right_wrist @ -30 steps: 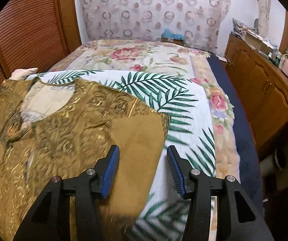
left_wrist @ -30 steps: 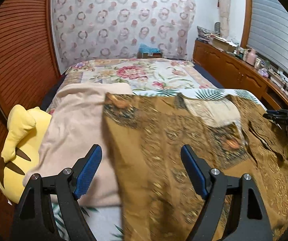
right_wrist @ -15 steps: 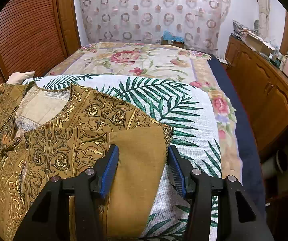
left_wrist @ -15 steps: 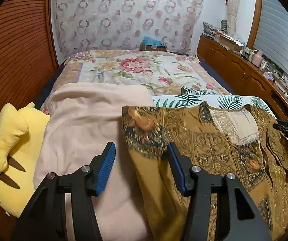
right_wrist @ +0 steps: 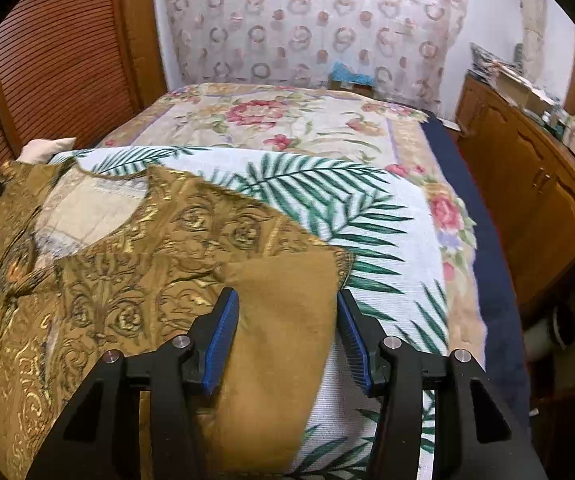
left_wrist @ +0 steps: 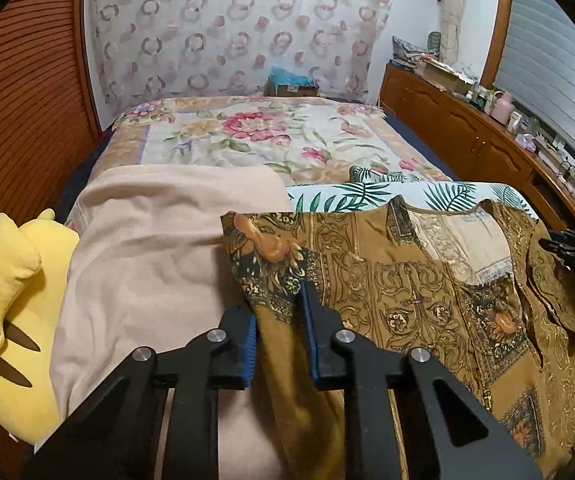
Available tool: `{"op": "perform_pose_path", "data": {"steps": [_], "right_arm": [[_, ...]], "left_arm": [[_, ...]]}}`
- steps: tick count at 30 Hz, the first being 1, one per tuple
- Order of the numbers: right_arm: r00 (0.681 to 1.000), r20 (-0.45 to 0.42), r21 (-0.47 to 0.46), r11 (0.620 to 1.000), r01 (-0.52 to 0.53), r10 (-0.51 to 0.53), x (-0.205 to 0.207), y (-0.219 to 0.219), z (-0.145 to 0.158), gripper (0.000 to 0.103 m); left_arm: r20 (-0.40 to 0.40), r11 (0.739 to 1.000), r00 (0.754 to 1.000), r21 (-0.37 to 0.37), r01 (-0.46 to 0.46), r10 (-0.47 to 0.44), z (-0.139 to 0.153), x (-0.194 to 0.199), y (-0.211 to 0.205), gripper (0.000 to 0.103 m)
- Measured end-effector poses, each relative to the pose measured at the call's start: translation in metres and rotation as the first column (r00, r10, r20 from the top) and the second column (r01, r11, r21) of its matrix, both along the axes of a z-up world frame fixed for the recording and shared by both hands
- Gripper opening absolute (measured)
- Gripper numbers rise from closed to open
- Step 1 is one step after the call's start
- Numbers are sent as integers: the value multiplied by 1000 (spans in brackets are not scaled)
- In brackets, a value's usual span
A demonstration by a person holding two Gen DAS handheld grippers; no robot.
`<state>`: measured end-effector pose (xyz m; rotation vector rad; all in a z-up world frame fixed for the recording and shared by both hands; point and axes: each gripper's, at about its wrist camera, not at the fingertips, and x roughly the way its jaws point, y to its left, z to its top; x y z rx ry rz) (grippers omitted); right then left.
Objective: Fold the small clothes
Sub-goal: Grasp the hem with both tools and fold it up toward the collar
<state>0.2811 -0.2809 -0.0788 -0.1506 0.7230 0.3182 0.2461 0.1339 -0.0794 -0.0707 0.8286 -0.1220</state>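
Left tongs (left_wrist: 277,320) pinch shirt (left_wrist: 427,296) sleeve; right tongs (right_wrist: 287,332) seemingly straddle another.

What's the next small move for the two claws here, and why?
Probably close the right claw on the folded sleeve edge of the brown patterned shirt: its jaws stand open around that edge, while the left claw already pinches the opposite sleeve, so both sides could then lift together.
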Motion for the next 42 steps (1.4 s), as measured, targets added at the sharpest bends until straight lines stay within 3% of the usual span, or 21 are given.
{"op": "perform_pose_path", "data": {"steps": [3,5,8,12,16,21,27,32,36,42], "right_arm": [[1000,5,-2,1000,-11,11,-2,2,0,41],[1000,4,0,1000,-23,23,-4,3,1,20],[998,-9,11,997,-70,70,-10,9,4,6],[993,76,22,995,-95,93,-33,13,29,5],[978,188,70,991,-111,96,-60,7,75,4],[951,292,49,991,-123,103,-86,8,126,4],[946,320,10,999,-51,45,-72,9,168,4],[945,326,-30,999,24,-13,-48,18,182,4],[945,323,-24,997,67,-56,-36,19,184,4],[954,298,-18,1000,15,-9,-63,47,166,4]], "left_arm": [[15,1000,1000,-1,4,-4,5,-4,-1,5],[32,1000,999,4,20,-20,13,-10,-7,5],[66,999,997,16,41,-42,27,-19,-15,4],[137,999,989,19,49,-51,54,-34,-21,4],[222,999,974,17,50,-53,91,-51,-25,4],[281,999,959,33,15,-24,127,-51,-22,4],[338,997,941,57,-50,28,160,-33,-10,4],[370,992,926,63,-106,75,176,-12,3,4],[360,990,930,78,-117,81,173,-1,4,4],[335,994,941,82,-74,42,150,-27,-5,4]]}}
